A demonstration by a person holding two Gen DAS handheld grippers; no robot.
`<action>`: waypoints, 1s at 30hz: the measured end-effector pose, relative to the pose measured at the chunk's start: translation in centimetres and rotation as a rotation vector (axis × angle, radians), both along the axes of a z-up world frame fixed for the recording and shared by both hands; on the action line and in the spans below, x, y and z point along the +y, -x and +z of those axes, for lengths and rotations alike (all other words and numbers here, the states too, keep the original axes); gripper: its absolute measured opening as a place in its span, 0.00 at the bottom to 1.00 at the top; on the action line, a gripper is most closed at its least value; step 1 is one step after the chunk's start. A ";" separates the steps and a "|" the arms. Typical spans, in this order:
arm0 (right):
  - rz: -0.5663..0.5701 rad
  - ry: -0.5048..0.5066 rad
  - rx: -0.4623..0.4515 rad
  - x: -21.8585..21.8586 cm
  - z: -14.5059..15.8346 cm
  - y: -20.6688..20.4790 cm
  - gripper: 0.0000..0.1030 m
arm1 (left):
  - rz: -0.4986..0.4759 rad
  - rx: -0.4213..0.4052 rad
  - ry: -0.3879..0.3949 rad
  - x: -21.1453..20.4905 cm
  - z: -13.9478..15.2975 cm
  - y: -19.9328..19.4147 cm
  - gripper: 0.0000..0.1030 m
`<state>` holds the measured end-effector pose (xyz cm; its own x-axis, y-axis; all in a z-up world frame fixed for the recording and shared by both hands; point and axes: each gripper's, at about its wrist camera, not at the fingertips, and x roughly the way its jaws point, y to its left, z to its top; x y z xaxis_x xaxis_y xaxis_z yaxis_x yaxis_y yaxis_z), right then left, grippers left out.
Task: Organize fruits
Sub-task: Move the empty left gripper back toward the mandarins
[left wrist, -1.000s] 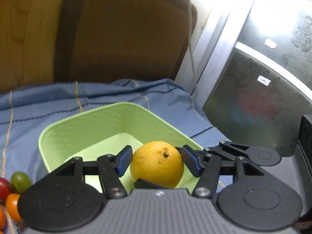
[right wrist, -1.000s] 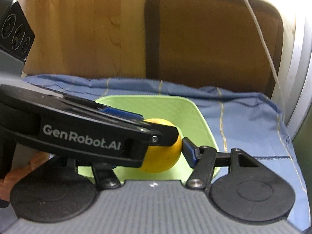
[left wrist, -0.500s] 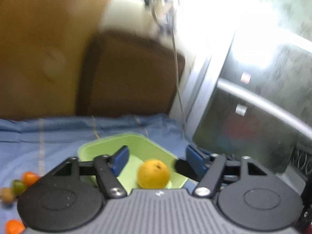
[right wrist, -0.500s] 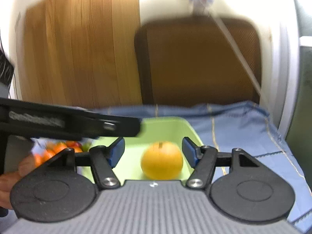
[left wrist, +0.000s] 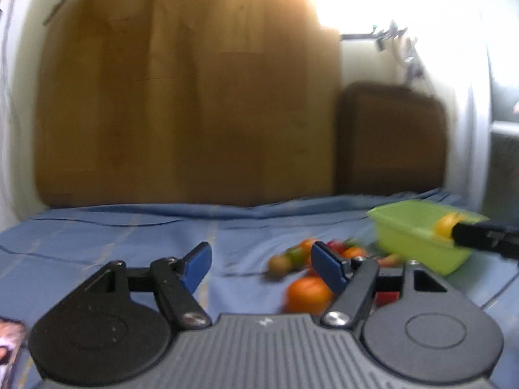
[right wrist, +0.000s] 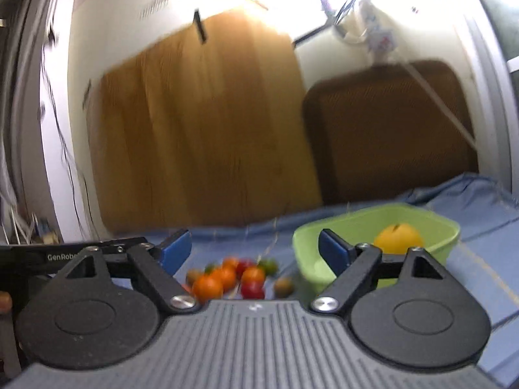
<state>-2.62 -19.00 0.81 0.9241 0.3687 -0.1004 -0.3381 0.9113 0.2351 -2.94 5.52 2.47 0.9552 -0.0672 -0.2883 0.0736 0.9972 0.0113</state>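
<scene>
A green tub (right wrist: 431, 227) stands on the blue cloth with one yellow orange (right wrist: 397, 238) inside; the tub also shows in the left wrist view (left wrist: 408, 236) at the right. A pile of small fruits (right wrist: 233, 275), orange, red, green and brown, lies left of the tub and also shows in the left wrist view (left wrist: 305, 259). A larger orange (left wrist: 306, 295) lies near my left gripper's right finger. My left gripper (left wrist: 261, 265) is open and empty above the cloth. My right gripper (right wrist: 256, 253) is open and empty, raised back from the pile. Both views are blurred.
A blue cloth (left wrist: 113, 236) covers the surface. A wooden board (left wrist: 181, 113) and a brown chair back (left wrist: 392, 142) stand behind it. The left gripper's arm (right wrist: 48, 256) shows at the left of the right wrist view.
My left gripper let go of the yellow orange in the tub and swung away to the left. My right gripper pulled back and up from the tub.
</scene>
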 end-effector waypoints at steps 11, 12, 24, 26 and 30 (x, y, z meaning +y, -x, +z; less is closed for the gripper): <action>-0.175 0.147 0.009 4.0 -0.4 -0.9 0.67 | 0.140 -0.126 -0.068 -0.1 -0.2 0.8 0.68; -0.193 0.158 -0.002 4.3 -0.5 -0.9 0.64 | 0.147 -0.128 -0.062 -0.1 -0.1 0.6 0.69; -0.209 0.303 -0.052 6.0 -0.9 -0.6 0.60 | 0.131 -0.127 -0.037 0.7 -0.6 1.5 0.98; -0.197 0.311 -0.044 5.9 -0.8 -0.9 0.60 | 0.125 -0.121 -0.036 0.8 -0.7 1.4 1.00; -0.185 0.312 -0.023 5.7 -0.8 -1.3 0.60 | 0.117 -0.122 -0.039 0.8 -0.6 1.3 1.00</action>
<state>-1.27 -13.25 0.02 0.9756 0.1502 -0.1599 -0.1629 0.9842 -0.0694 -4.27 6.30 1.85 0.9838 0.0558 -0.1703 -0.0476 0.9975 0.0521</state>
